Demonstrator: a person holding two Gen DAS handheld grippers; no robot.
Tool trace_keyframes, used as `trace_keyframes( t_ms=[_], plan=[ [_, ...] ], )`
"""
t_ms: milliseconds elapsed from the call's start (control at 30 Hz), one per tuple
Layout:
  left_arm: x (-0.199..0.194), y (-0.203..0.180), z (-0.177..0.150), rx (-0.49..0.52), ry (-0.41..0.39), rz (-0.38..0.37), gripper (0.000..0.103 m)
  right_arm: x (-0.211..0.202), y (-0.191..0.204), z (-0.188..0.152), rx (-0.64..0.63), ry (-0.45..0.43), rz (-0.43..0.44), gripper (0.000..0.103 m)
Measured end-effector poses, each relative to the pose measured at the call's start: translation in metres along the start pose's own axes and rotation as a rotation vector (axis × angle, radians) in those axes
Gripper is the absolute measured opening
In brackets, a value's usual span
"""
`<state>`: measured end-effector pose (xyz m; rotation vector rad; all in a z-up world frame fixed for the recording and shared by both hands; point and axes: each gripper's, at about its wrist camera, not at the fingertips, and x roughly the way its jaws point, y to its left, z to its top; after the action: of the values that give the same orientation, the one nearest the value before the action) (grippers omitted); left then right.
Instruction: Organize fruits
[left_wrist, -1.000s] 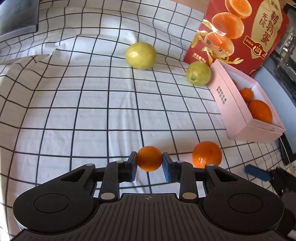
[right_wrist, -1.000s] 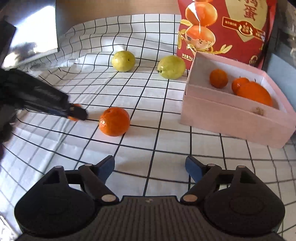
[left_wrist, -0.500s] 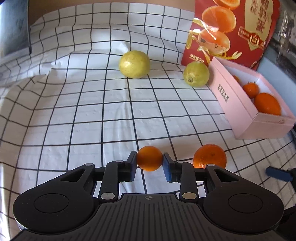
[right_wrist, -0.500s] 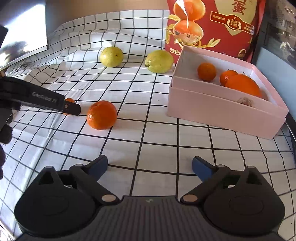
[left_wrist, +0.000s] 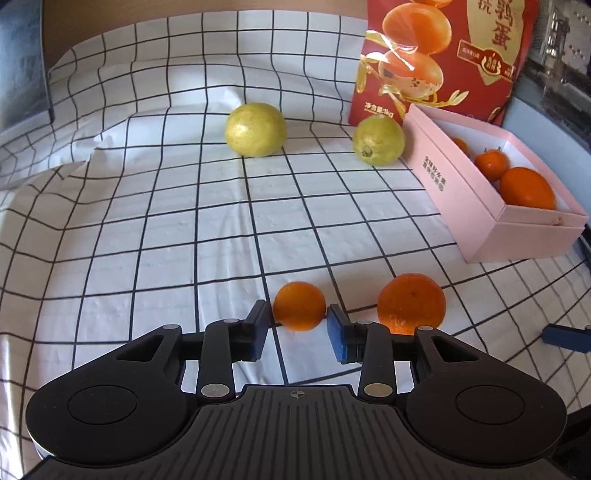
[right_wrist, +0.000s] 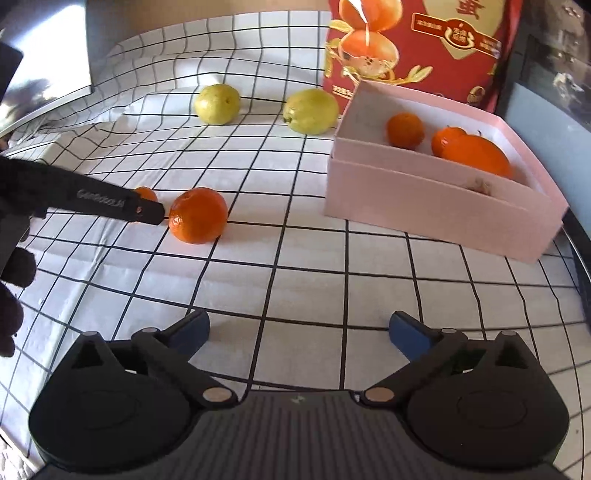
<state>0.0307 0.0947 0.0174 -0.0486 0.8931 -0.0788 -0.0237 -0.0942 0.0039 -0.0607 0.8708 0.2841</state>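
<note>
Your left gripper has its jaws opening around the small mandarin. The fruit sits between the blue pads on the grid-patterned cloth; a sliver of gap shows at the left pad, and contact at the right pad cannot be told. Just right of it lies a larger orange, apart from the gripper finger.

Your right gripper has jaws opening, spread wide, nothing between them, over bare cloth in the near middle.

Open room: wide clear cloth to the left and centre. The cloth rumples into a raised fold at the far left. The right side is bounded by the pink box, with a red printed bag standing behind it.

Two yellow-green guavas lie far: one mid-cloth, the other just beside the box's far-left corner; contact cannot be told.

Box contents: one small mandarin at the far end, another touching a large oval orange.
</note>
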Motion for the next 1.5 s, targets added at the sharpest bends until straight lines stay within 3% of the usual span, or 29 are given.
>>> trace_keyframes(
  t_ms=[133,433,633,867,1100,1267,1333,1400,1500],
  plan=[
    [0.0,0.003,0.002,-0.005,0.006,-0.039,0.043,0.0,0.0,0.0,0.009,0.009,-0.008,0.103],
    [0.004,0.01,0.008,-0.028,0.014,-0.091,0.043,-0.004,0.002,-0.008,-0.019,-0.03,0.017,0.103],
    [0.012,0.006,0.018,0.076,0.03,-0.123,0.043,-0.001,0.004,-0.005,-0.023,-0.026,0.017,0.103],
    [0.014,0.006,0.018,0.115,0.039,-0.147,0.042,0.007,0.012,0.01,-0.044,0.021,0.049,0.101],
    [0.015,0.016,0.022,0.02,0.055,-0.176,0.042,0.014,0.029,0.021,-0.086,-0.003,0.1,0.098],
    [0.016,0.026,0.025,0.01,0.072,-0.223,0.041,0.026,0.042,0.031,-0.07,-0.036,0.118,0.092],
    [0.015,0.026,0.025,0.024,0.073,-0.208,0.034,0.029,0.046,0.032,-0.073,-0.055,0.119,0.09],
    [0.013,0.028,0.023,0.017,0.07,-0.209,0.034,0.031,0.049,0.034,-0.07,-0.074,0.128,0.087],
    [0.01,0.026,0.02,0.015,0.061,-0.19,0.034,0.033,0.055,0.036,-0.08,-0.094,0.126,0.072]
  ],
)
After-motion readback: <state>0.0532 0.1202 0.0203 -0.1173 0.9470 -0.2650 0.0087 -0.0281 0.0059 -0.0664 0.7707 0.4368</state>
